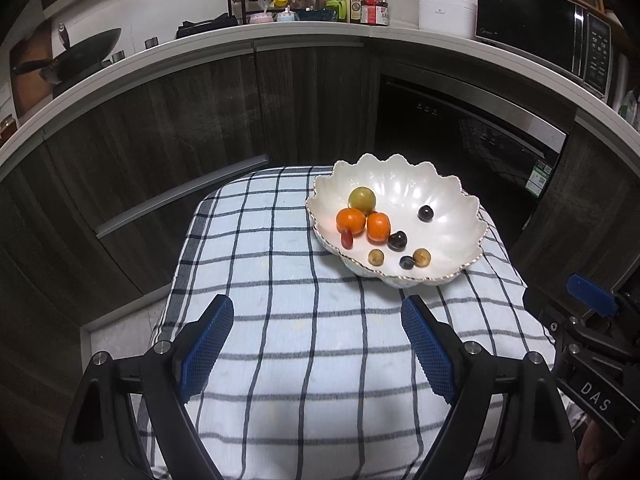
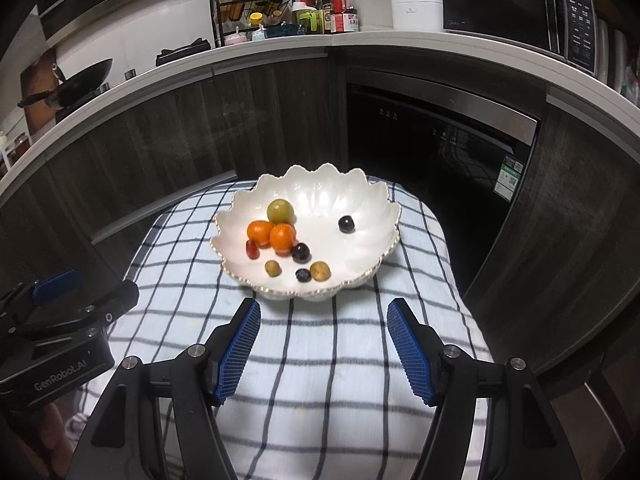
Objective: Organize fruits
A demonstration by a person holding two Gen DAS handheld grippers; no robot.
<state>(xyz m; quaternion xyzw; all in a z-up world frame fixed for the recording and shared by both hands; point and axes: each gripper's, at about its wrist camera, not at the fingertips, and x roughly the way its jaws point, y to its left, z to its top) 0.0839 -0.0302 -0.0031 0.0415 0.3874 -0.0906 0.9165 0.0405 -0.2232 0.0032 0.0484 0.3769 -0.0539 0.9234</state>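
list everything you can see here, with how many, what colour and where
bowl: one, white, scalloped, on the cloth
oranges: two, orange, left part of the bowl, touching
green fruit: one, yellow-green, behind the oranges
dark round fruits: three, dark purple, in the bowl
small tan fruits: two, near the front rim
red fruit: one, left of the oranges
cloth: one, white with dark checks
microwave: one, black, on the counter
left gripper: open, empty
right gripper: open, empty

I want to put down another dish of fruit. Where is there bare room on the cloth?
The checked cloth is bare between the white bowl and both grippers, and left of the bowl. Inside the bowl, fruit crowds the left half; its right half holds one dark grape.
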